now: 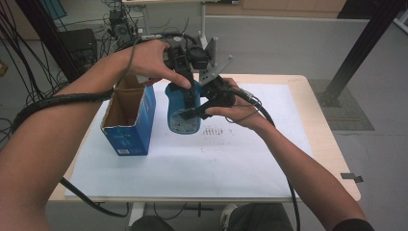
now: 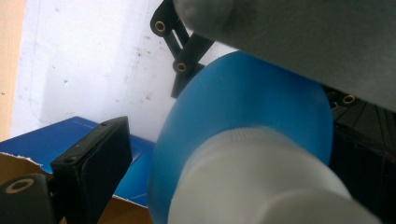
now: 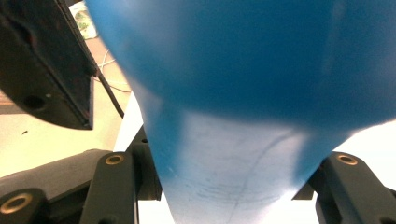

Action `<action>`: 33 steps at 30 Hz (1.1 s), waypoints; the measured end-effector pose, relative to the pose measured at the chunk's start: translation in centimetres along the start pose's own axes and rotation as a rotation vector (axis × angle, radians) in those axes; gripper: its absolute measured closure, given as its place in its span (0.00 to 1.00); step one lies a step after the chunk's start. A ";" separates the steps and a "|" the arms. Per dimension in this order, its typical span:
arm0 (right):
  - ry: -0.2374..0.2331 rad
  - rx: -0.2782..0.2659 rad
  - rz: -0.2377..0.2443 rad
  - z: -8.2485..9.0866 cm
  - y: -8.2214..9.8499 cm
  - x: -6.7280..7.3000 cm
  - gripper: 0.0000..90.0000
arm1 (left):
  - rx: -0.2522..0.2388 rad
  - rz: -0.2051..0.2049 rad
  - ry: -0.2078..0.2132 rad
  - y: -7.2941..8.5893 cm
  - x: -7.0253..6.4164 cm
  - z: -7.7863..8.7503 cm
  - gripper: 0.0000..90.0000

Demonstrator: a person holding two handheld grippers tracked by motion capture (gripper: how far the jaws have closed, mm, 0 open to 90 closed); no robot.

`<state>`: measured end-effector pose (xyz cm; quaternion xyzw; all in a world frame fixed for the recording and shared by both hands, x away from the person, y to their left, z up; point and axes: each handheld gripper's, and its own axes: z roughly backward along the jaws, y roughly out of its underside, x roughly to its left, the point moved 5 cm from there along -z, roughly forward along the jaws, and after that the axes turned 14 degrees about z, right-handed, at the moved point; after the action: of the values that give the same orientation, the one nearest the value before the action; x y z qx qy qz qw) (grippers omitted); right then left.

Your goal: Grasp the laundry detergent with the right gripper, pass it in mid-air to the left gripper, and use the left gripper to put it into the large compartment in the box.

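A blue bottle (image 1: 179,120) with a white cap (image 2: 261,186) is held upright over the white sheet (image 1: 240,159), just right of the box. My right gripper (image 1: 193,111) comes in from the right and is shut on the bottle's blue body (image 3: 243,93), one jaw on either side of it. My left gripper (image 1: 190,86) reaches down from above, its jaws astride the cap. In the left gripper view its left pad (image 2: 95,161) stands off the bottle with a gap showing. The cap is hidden in the high view.
An open blue cardboard box (image 1: 129,120) stands upright left of the bottle, close to my left wrist. The wooden table (image 1: 332,159) ends a little beyond the sheet. Cables trail from both grippers; one (image 1: 86,197) hangs over the front edge.
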<state>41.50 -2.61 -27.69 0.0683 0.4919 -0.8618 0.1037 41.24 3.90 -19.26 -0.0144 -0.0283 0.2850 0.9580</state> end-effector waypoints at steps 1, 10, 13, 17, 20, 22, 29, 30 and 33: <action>0.000 -0.002 0.000 0.0 0.0 0.0 0.49 | -0.003 0.006 0.003 0.0 0.0 0.0 0.08; -0.001 -0.006 0.004 0.1 0.0 0.0 0.49 | 0.001 0.000 0.001 0.2 0.1 0.0 0.08; 0.000 -0.005 0.004 0.1 -0.1 0.0 0.49 | 0.006 -0.002 0.001 0.1 0.0 0.0 0.08; -0.001 -0.005 0.001 0.1 -0.1 0.0 0.49 | 0.003 -0.003 0.000 0.1 0.0 0.0 0.08; -0.001 -0.006 0.006 0.0 -0.1 0.0 0.49 | 0.003 -0.003 -0.001 0.2 0.0 -0.1 0.08; -0.002 -0.004 0.005 0.0 -0.1 0.0 0.49 | 0.002 -0.003 -0.001 0.2 0.0 -0.1 0.08; -0.004 -0.001 0.005 -0.2 -0.1 0.1 0.49 | 0.001 -0.001 0.001 0.2 0.0 -0.1 0.09; -0.004 0.000 0.005 -0.2 -0.1 0.1 0.49 | 0.004 -0.006 -0.002 0.2 0.0 -0.1 0.09; -0.004 0.001 0.005 -0.2 -0.1 0.1 0.49 | 0.005 -0.006 -0.002 0.2 0.0 -0.1 0.09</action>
<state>41.41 -2.41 -27.73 0.0677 0.4909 -0.8620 0.1068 41.15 4.11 -19.36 -0.0118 -0.0285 0.2822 0.9589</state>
